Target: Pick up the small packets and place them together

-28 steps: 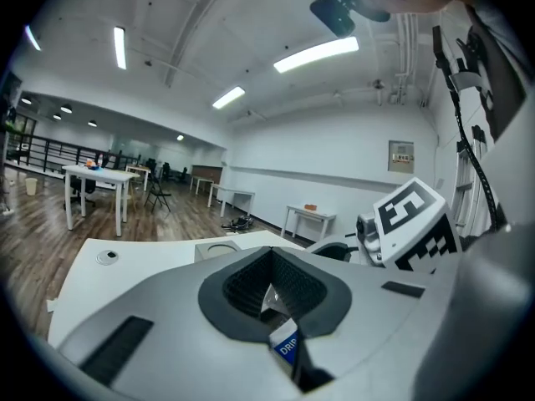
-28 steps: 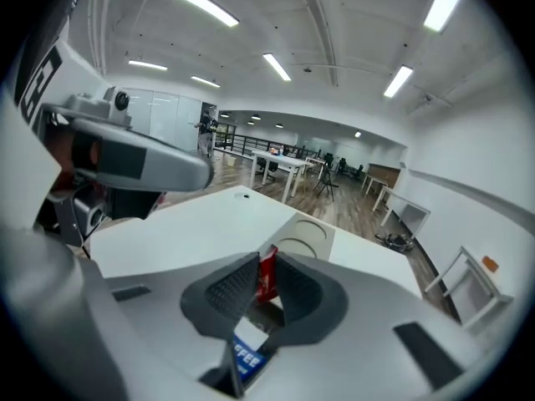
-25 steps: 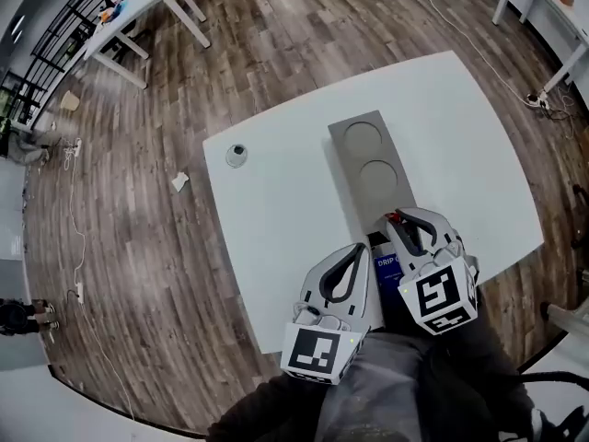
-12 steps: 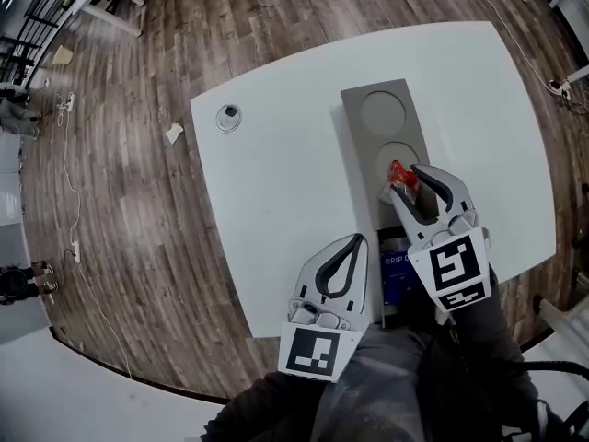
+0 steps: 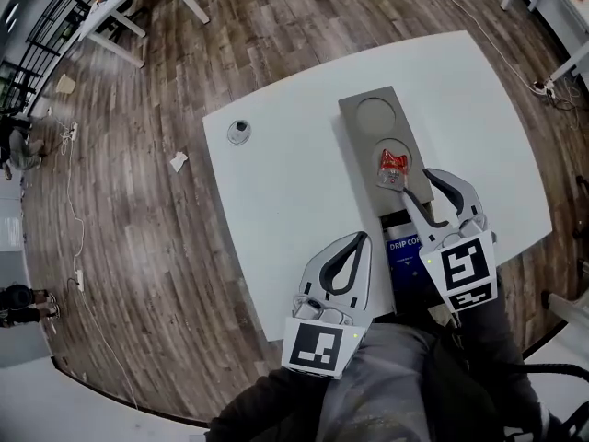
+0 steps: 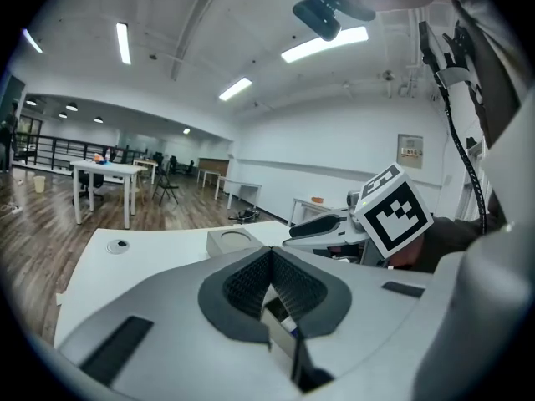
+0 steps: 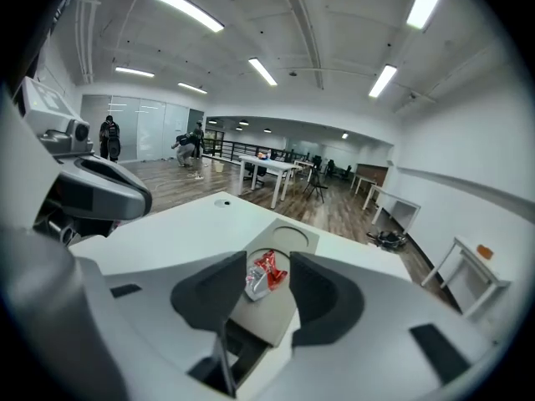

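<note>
A small red and silver packet [image 5: 391,167] lies in the nearer round recess of the grey tray [image 5: 366,134]. My right gripper [image 5: 417,183] is just behind it and its jaws are opening. In the right gripper view the packet [image 7: 266,276] sits between the spread pads [image 7: 216,289], and neither pad presses on it. My left gripper [image 5: 357,239] hangs at the table's near edge, shut with nothing in it. Its tips [image 6: 269,256] meet in the left gripper view. A dark blue box [image 5: 406,250] lies under the right gripper.
The white table [image 5: 285,191] holds a small round fitting [image 5: 238,131] at its far left. The tray's farther recess [image 5: 376,113] holds nothing. Wooden floor surrounds the table, with cables and other tables [image 5: 138,7] far off. My lap is at the near edge.
The right gripper carried the red packet from over the blue box forward to the tray. Its jaws have spread and the packet now lies in the nearer recess. The left gripper stayed put.
</note>
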Motion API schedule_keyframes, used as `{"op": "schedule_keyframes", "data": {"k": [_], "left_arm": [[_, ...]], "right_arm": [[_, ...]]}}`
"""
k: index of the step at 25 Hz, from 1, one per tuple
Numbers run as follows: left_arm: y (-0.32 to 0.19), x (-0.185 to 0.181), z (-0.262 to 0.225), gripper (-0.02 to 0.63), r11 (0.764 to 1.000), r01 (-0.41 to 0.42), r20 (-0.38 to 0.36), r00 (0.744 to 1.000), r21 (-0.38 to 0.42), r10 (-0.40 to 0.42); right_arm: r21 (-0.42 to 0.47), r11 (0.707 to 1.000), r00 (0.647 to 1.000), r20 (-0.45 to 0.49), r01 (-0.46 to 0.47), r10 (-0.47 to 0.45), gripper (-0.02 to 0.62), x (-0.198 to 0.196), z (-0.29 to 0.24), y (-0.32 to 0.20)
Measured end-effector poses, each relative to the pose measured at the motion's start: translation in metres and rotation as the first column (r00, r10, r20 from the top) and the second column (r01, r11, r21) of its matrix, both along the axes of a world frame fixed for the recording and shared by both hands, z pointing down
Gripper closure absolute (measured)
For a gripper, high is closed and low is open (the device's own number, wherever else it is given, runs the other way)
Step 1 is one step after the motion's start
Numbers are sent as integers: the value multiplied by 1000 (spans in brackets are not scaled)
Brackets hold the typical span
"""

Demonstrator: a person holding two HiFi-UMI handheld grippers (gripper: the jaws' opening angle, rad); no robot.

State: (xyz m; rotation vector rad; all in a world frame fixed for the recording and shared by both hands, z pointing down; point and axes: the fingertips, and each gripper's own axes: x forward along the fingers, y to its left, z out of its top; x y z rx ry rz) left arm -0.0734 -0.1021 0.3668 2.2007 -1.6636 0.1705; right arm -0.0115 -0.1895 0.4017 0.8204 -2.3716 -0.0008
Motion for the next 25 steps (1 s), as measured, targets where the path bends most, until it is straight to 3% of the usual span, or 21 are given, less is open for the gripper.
{"op": "schedule_keyframes", "data": {"k": [6,11,18,25], "left_arm": [[23,30,-22,603,991,-112,-18,993,78,114],[52,54,-36,603,974,-199,-1,980,111,200],[76,61,-39,603,967,-231,20,973,112,230],[62,52,-31,603,982,-173,12,985,74,173]], "right_arm": [[24,994,994,-30,-103,104,434,42,-11,41],[-15,988,987,-61,-152,151,434,67,5,91],[-91,993,995,-79,-71,63,434,59,31,140],[-111,989,982,-152,98,-115,434,43,46,136]]}}
